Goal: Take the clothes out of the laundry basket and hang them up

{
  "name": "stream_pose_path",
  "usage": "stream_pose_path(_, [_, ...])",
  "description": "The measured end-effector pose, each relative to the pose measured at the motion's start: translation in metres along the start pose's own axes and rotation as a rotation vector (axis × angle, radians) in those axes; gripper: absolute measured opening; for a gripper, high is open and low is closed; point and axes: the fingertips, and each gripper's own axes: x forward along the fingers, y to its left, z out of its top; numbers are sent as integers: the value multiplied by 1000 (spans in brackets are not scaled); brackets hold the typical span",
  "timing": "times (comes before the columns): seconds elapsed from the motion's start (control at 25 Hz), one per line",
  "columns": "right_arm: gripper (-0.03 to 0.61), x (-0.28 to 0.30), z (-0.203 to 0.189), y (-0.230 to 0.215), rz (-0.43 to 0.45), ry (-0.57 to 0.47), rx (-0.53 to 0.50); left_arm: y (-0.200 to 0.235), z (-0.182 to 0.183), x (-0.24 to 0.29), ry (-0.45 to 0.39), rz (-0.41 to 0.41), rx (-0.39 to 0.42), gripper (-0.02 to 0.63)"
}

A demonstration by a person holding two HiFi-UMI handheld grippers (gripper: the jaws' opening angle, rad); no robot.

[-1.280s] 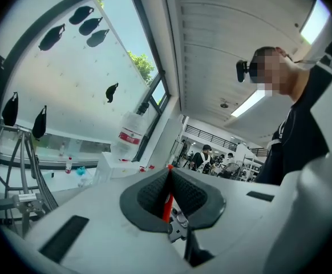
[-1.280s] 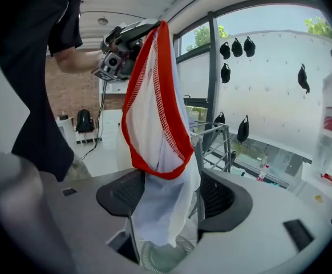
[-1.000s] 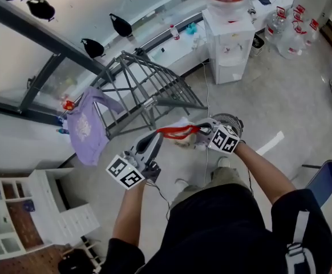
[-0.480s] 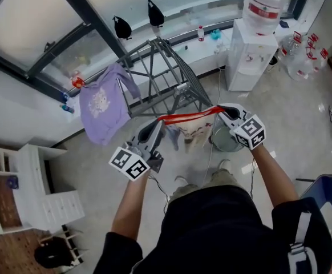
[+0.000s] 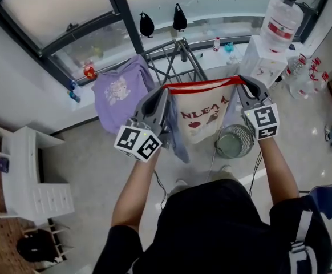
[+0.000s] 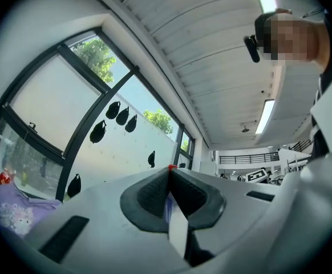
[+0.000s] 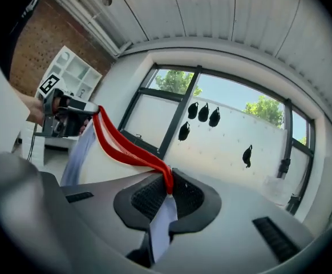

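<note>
surface: floor [image 5: 86,170] | on it: laundry basket [image 5: 233,142], drying rack [image 5: 183,56] (purple shirt [image 5: 120,93] hung)

The garment [image 5: 203,116] hides most of the drying rack [image 5: 184,53] behind it.

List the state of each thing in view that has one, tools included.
left tool: shut on the white garment, at its red-trimmed edge.
right tool: shut on the other end of that edge.
white garment: stretched between both tools, hanging down, not yet hung.
purple shirt: draped on the drying rack.
drying rack: unfolded, standing by the window.
laundry basket: upright on the floor.
</note>
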Motion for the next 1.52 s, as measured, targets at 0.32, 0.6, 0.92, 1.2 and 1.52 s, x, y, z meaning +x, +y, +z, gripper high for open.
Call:
stream_pose_path(0.32, [15, 42, 66, -6, -67, -60, 17, 24, 56, 0, -41, -14, 112, 9])
stream_pose_path(0.6, [15, 86, 111, -20, -81, -151, 50, 57, 88, 17, -44, -60, 171, 9])
stream_pose_path(0.92, [15, 187, 122, -38, -33, -163, 3, 143, 105, 63, -8, 92, 267, 9])
stream_pose_path(1.2, [15, 294, 97, -69, 15, -90, -98, 230, 94, 141, 60, 203, 322, 9])
stream_pose_path(1.52, [15, 424, 39, -74, 126, 0, -173, 343, 46, 201, 149, 301, 266, 9])
